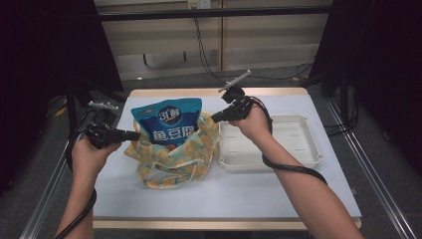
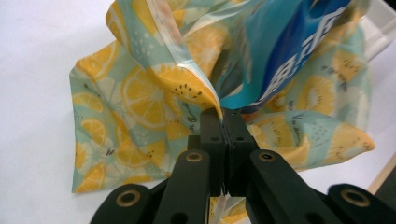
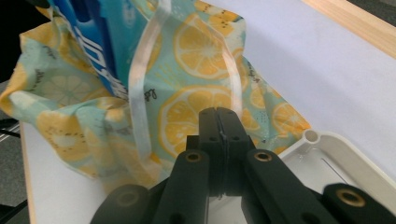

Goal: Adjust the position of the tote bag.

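- Left gripper (image 2: pixel 223 116) is clamped on the bag (image 1: pixel 171 157) rim; right gripper (image 3: pixel 219 116) is closed, with fabric hold unclear.
- Pouch (image 1: pixel 169 122) stands half inside the bag on the table (image 1: pixel 298 194); a slipping rim may let the mouth collapse, tipping the pouch; the tray (image 1: pixel 298 144) sits alongside.

One lemon-print bag (image 1: pixel 171 159), one blue snack packet (image 1: pixel 167 122) inside it, one white tray (image 1: pixel 298 144) beside the bag, two grippers.

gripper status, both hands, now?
Left gripper: closed, pinching the rim of the lemon-print bag.
Right gripper: closed at the bag's other side; whether fabric is caught between its jaws cannot be told.
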### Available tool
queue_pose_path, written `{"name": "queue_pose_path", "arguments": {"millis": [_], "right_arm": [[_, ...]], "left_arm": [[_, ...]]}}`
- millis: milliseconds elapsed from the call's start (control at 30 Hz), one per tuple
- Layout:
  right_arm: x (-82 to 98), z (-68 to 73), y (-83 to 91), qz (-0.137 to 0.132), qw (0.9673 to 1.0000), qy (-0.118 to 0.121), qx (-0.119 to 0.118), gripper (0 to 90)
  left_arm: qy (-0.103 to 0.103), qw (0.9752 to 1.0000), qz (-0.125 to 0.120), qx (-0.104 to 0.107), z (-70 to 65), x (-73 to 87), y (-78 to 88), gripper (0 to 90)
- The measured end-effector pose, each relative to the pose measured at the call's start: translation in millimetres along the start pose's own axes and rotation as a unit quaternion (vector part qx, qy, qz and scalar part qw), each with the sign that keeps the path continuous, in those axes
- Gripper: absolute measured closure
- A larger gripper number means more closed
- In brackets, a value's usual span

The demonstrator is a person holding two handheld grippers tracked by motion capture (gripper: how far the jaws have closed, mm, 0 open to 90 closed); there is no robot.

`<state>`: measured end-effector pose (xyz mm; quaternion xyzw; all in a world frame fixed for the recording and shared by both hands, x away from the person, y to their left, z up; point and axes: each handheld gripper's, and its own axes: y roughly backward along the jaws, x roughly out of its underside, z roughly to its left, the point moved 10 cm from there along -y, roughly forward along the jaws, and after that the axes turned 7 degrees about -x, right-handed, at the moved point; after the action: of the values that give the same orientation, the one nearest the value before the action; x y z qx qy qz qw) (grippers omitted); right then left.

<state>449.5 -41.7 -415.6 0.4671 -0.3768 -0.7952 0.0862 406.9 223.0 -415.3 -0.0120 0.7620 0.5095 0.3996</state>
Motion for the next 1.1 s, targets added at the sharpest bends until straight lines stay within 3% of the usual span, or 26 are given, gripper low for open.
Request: {"name": "queue_pose_path", "arguments": {"millis": [233,300,367,433,600,667,733,800,833,967,1100], "right_arm": [[2.7,-10.3,-7.4,0.0,0.9999,-0.015,0.006,90.0],[4.1,-8.2,-7.7,0.004,0.9998,-0.015,-0.007,90.0],[4.2,-8.4,-4.9,0.002,1.0,-0.006,0.001,75.6],[4.8,-6.9,0.0,-0.002,0.9999,-0.006,0.009,73.5],[9.0,2.2,10.0,-0.009,0.9999,0.003,0.008,57.5],[9.9,7.2,11.9,-0.011,0.9999,0.005,-0.001,51.6],[11.3,11.1,11.8,-0.008,0.9999,0.009,-0.004,42.7],[14.0,12.6,9.5,-0.001,1.0,0.009,0.001,39.7],[14.3,13.3,7.8,-0.003,1.0,0.008,0.001,37.9],[13.3,11.4,0.5,-0.009,1.0,0.002,0.002,37.3],[9.9,7.4,-8.4,-0.015,0.9998,-0.012,0.0,47.2]], "left_arm": [[0.014,0.9999,0.005,-0.003,5.4,11.1,-8.7,89.0],[0.006,0.9999,0.01,-0.008,6.4,13.1,-8.6,89.0],[0.004,0.9999,0.006,-0.011,5.0,13.2,-8.8,89.0],[-0.005,0.9999,0.004,-0.015,4.1,14.3,-8.0,89.0],[-0.01,0.9998,0.0,-0.017,0.2,17.4,-10.5,88.9],[-0.002,0.9998,-0.011,-0.018,-1.2,16.4,-12.2,88.9],[-0.002,0.9997,-0.011,-0.022,-0.8,16.4,-13.1,88.9],[-0.002,0.9997,-0.007,-0.023,0.2,17.4,-13.7,88.9],[-0.003,0.9993,-0.012,-0.034,1.3,17.1,-14.6,88.9],[-0.003,0.9993,-0.012,-0.036,1.1,17.4,-14.8,88.8],[-0.005,0.9995,-0.006,-0.032,2.0,19.1,-18.0,89.0]]}}
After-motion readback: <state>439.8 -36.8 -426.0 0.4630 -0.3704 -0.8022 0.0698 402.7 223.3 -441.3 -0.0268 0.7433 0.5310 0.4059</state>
